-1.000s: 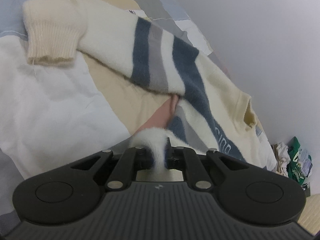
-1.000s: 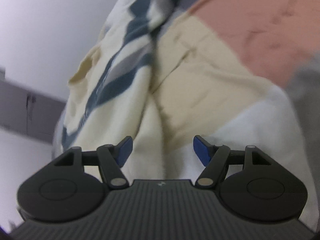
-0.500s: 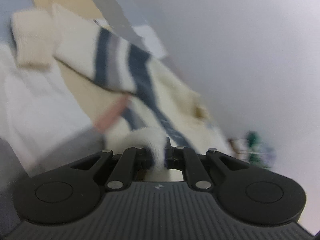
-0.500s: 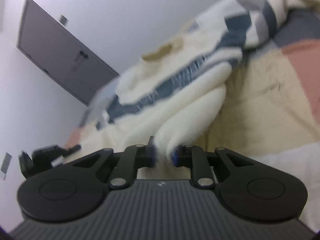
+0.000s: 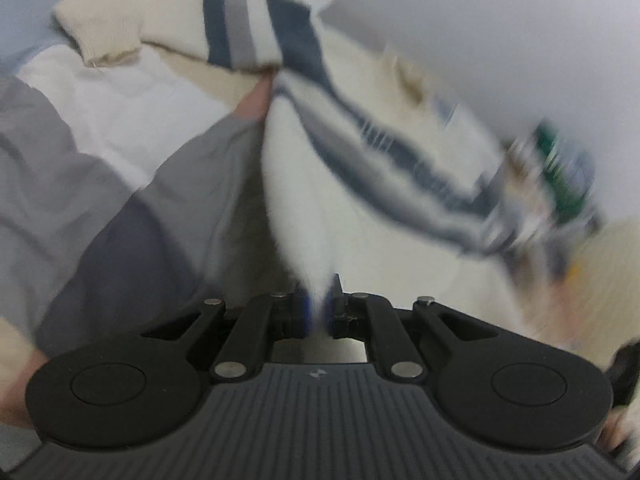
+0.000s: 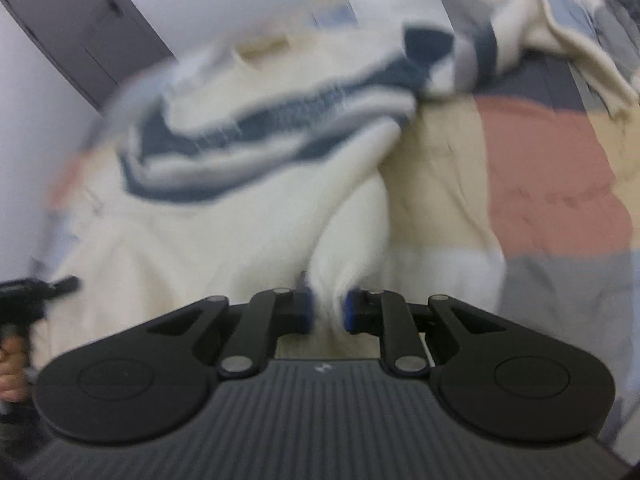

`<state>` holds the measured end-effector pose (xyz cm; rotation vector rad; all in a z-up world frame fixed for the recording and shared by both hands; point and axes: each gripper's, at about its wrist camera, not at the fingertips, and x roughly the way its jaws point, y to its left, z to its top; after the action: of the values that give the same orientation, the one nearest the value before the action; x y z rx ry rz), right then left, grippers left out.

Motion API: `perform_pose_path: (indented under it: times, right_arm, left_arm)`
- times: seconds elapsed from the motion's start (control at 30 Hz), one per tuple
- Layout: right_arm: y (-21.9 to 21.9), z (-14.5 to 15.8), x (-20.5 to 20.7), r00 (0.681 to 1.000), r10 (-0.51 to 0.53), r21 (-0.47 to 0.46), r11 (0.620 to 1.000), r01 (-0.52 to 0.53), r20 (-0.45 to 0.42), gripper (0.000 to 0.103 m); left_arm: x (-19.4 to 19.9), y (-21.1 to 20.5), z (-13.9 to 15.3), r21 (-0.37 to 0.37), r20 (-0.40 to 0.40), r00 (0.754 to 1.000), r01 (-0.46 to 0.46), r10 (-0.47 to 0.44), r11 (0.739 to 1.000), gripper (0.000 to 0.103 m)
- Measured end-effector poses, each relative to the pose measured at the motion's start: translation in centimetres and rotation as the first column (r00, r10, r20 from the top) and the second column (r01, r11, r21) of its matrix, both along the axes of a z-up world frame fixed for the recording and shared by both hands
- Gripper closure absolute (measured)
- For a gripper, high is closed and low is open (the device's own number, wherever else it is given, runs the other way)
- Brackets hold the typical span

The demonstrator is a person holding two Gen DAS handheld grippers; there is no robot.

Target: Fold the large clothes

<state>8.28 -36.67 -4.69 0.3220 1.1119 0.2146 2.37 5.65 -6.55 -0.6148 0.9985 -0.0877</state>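
A fluffy cream sweater with navy and grey stripes [image 5: 360,148] lies across a patchwork bedspread [image 5: 104,128]. My left gripper [image 5: 318,312] is shut on the sweater's cream hem, which rises from the jaws toward the striped chest. One striped sleeve with a ribbed cuff [image 5: 100,36] stretches to the upper left. My right gripper [image 6: 328,312] is shut on another part of the same hem of the sweater [image 6: 248,184]. The other sleeve [image 6: 560,36] lies at the upper right. Both views are blurred by motion.
The bedspread has pink, tan, white and grey patches [image 6: 552,176]. A white wall runs behind the bed, with a grey door [image 6: 80,28] at the upper left. A pile of colourful clothes [image 5: 560,176] lies past the bed's edge. The left gripper and hand [image 6: 16,320] show at the left edge.
My right gripper was open one second ago and has shut on the sweater's hem. Both grippers have lifted and pulled the hem, so the sweater's body has shifted and the views have swung.
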Motion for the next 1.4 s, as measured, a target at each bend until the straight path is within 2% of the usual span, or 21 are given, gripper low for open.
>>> perform_pose_path:
  times: [0.1, 0.2, 0.23, 0.27, 0.3, 0.33, 0.37, 0.57, 0.8, 0.87, 1.07, 1.17, 1.23, 1.4]
  right_arm:
    - [0.4, -2.8, 0.8, 0.996, -0.017, -0.042, 0.999, 0.014, -0.085, 0.084]
    - [0.7, -3.7, 0.8, 0.995, -0.029, -0.065, 0.998, 0.023, -0.099, 0.082]
    - [0.6, -3.5, 0.7, 0.994, -0.037, -0.056, 0.998, 0.031, -0.099, 0.077]
    - [0.7, -3.2, 0.6, 0.994, -0.045, -0.056, 0.998, 0.039, -0.1, 0.069]
    - [0.5, -2.9, 0.4, 0.994, -0.053, -0.06, 0.997, 0.048, -0.099, 0.065]
    - [0.2, -2.5, 0.3, 0.993, -0.062, -0.06, 0.997, 0.056, -0.096, 0.051]
    - [0.2, -2.1, -0.2, 0.994, -0.068, -0.059, 0.996, 0.062, -0.09, 0.042]
    - [0.4, 0.8, -0.5, 0.998, -0.057, -0.017, 0.998, 0.057, 0.02, 0.042]
    - [4.3, 1.0, 1.6, 0.992, -0.011, -0.004, 1.0, 0.012, 0.128, 0.043]
    - [5.3, 0.6, 2.4, 0.989, -0.005, -0.004, 1.0, 0.006, 0.149, 0.043]
    - [7.9, -0.8, 4.4, 0.974, 0.031, -0.036, 0.999, -0.023, 0.225, 0.043]
    - [8.5, -1.8, 5.0, 0.955, 0.068, -0.094, 0.995, -0.042, 0.29, 0.043]
    - [8.7, -2.9, 5.5, 0.939, 0.081, -0.124, 0.991, -0.042, 0.335, 0.043]
    - [9.1, -5.6, 7.4, 0.92, 0.109, -0.187, 0.982, -0.039, 0.378, 0.043]
  left_arm:
    - [0.0, -1.6, -0.7, 0.111, -0.036, 0.999, 0.041, -0.037, 0.993, 0.094]
    - [-0.2, -1.9, -0.7, 0.125, -0.041, 0.998, 0.05, -0.045, 0.991, 0.093]
    - [-1.1, -1.4, -0.5, 0.119, -0.043, 0.998, 0.05, -0.046, 0.992, 0.087]
    - [-1.3, -1.3, -0.3, 0.119, -0.047, 0.998, 0.047, -0.041, 0.992, 0.069]
    - [-1.3, -1.0, -0.3, 0.123, -0.047, 0.998, 0.041, -0.036, 0.992, 0.058]
    - [-1.4, -0.8, -0.1, 0.132, -0.041, 0.999, 0.03, -0.025, 0.991, 0.04]
    - [-1.4, -0.8, 0.2, 0.143, -0.023, 1.0, 0.018, -0.015, 0.99, 0.038]
    - [-2.0, -3.1, 3.8, 0.267, 0.121, 0.991, 0.018, -0.052, 0.963, 0.037]
    - [1.0, -7.8, 5.3, 0.234, 0.165, 0.977, 0.096, -0.136, 0.968, 0.037]
    - [2.3, -9.1, 4.9, 0.23, 0.166, 0.975, 0.108, -0.149, 0.967, 0.037]
    - [6.6, -12.1, 2.5, 0.314, 0.209, 0.967, 0.075, -0.146, 0.946, 0.037]
    - [8.5, -12.3, 0.5, 0.337, 0.198, 0.969, 0.076, -0.149, 0.939, 0.037]
    - [9.3, -12.1, -0.6, 0.377, 0.198, 0.968, 0.07, -0.154, 0.923, 0.037]
    - [11.0, -11.2, -2.1, 0.426, 0.219, 0.964, 0.045, -0.152, 0.903, 0.037]
